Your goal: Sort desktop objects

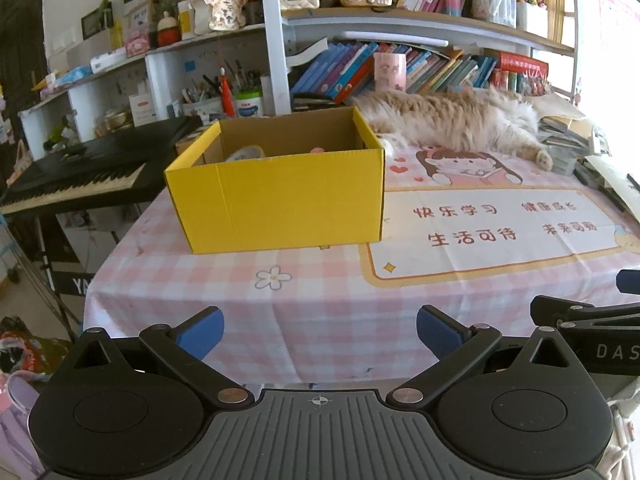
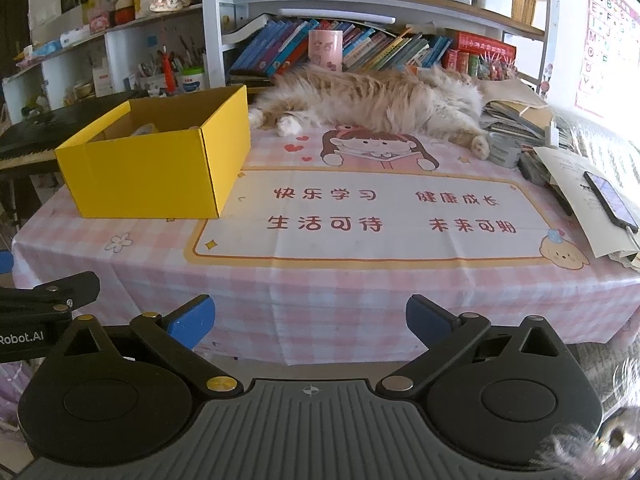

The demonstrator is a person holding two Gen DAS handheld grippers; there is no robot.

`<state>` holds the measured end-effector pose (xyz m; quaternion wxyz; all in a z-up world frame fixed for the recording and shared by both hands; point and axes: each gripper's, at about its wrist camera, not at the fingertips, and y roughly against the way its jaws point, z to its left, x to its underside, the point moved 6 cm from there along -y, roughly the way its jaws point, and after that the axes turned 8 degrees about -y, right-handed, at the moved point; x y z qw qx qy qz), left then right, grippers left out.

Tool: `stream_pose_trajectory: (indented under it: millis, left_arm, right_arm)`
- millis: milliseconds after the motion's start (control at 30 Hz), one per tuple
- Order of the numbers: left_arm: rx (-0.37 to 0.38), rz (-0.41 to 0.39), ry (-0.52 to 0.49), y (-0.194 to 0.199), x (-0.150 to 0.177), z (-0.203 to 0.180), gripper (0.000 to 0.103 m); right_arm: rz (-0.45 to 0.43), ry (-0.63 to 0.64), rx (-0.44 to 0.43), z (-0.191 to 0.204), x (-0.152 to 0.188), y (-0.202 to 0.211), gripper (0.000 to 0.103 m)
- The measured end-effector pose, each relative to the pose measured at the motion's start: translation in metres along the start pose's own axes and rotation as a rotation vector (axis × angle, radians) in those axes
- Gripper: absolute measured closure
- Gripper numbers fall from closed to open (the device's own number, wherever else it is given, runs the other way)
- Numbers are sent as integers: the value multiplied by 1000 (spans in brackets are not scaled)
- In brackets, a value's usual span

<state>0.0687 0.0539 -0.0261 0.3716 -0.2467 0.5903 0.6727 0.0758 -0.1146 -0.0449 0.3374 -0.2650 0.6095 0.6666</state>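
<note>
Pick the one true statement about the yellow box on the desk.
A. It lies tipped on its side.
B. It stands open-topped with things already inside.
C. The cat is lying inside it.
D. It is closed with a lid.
B: the yellow box stands upright with no lid, a tape roll peeks over its wall, and the cat lies behind it on the tablecloth.
</note>
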Motion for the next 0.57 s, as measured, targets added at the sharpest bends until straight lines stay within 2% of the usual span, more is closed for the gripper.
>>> stream_pose_trajectory:
  millis: [567]
  left_arm:
    - [19, -15, 14, -2, -4, -2, 0]
  right_arm:
    - [5, -3, -1, -2, 1, -2, 1]
